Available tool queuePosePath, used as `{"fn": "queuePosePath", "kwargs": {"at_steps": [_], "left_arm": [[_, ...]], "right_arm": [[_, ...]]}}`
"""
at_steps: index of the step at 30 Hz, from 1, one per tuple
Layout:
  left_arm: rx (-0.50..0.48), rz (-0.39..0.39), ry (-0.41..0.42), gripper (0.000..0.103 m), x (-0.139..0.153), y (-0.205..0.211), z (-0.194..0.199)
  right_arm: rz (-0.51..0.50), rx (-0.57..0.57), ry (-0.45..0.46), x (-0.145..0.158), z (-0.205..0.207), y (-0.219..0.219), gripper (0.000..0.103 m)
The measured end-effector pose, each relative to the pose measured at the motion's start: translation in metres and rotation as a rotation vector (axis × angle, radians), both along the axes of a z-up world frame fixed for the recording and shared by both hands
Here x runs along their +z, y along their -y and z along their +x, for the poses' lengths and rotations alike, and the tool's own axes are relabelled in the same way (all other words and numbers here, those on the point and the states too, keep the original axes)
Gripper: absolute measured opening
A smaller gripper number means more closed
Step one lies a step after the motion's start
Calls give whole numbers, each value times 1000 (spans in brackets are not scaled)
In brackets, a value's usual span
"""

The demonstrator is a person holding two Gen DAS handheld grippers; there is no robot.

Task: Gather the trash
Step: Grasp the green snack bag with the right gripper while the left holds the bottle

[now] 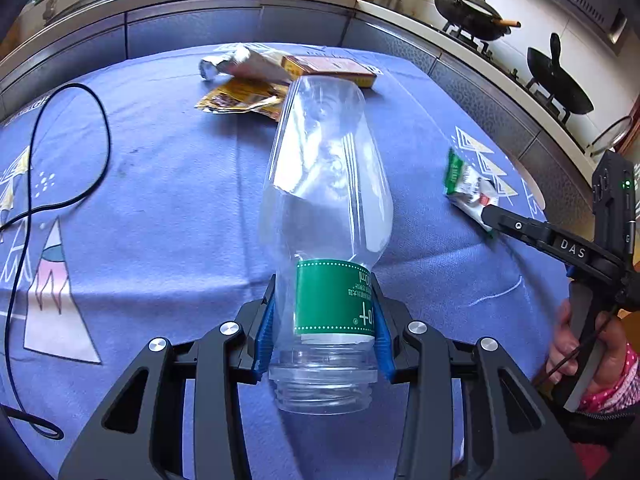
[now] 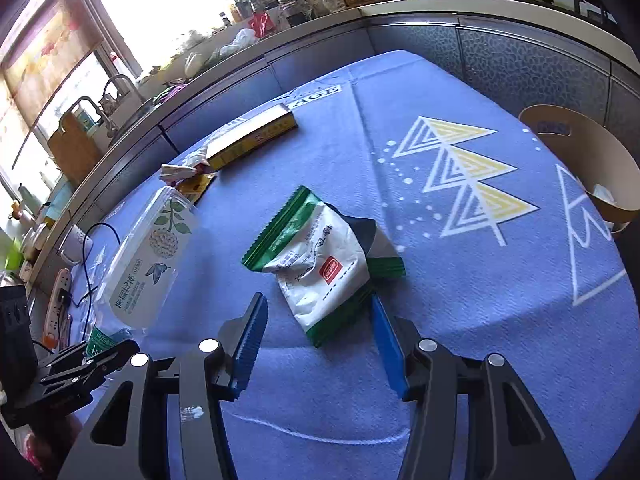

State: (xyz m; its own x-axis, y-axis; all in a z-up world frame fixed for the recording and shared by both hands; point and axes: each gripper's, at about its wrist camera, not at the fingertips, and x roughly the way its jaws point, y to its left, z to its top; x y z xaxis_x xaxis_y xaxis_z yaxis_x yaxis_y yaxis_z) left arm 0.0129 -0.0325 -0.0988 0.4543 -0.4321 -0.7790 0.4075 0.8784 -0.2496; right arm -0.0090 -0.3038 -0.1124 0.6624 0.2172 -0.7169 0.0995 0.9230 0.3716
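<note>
Bottle (image 1: 324, 208), clear plastic with a green label, sits clenched in the left gripper (image 1: 325, 328) near its open neck, long axis running straight ahead from the fingers over the blue tablecloth (image 1: 168, 184). Right gripper (image 2: 316, 340) is released; a green-and-white wrapper (image 2: 320, 256) lies just ahead, its near corner between the blue pads, right pad touching or nearly so. Wrapper's long axis runs slantwise away. Right hand is clearly the nearer. Cardboard bin (image 2: 580, 152) stands far right. More litter (image 1: 248, 84) lies beyond.
</note>
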Motion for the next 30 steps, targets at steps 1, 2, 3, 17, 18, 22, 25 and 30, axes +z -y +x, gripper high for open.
{"fn": "queuePosePath", "kwargs": {"at_steps": [1,2,3,17,18,22,25,30], "left_arm": [[3,-10,8,39,3,-4,-2],[6,-18,17,39,5,-8,-4],[12,-19,29,40,8,-13,-5],[-66,-58,52,41,15,-47,-23],[-54,-56,51,49,14,-50,-23],[9,-70,45,67,12,-61,-17],[40,-58,46,78,12,-62,-14],[34,-48,58,79,13,-49,-8]], "right_arm": [[1,18,4,1,1,-4,54],[3,48,11,3,3,-11,54],[5,75,18,4,3,-16,54],[38,-9,14,7,-17,23,59],[41,-25,17,8,-18,28,59],[100,-73,23,8,-11,46,59],[151,-75,26,7,0,51,59],[195,-49,24,2,17,45,59]]}}
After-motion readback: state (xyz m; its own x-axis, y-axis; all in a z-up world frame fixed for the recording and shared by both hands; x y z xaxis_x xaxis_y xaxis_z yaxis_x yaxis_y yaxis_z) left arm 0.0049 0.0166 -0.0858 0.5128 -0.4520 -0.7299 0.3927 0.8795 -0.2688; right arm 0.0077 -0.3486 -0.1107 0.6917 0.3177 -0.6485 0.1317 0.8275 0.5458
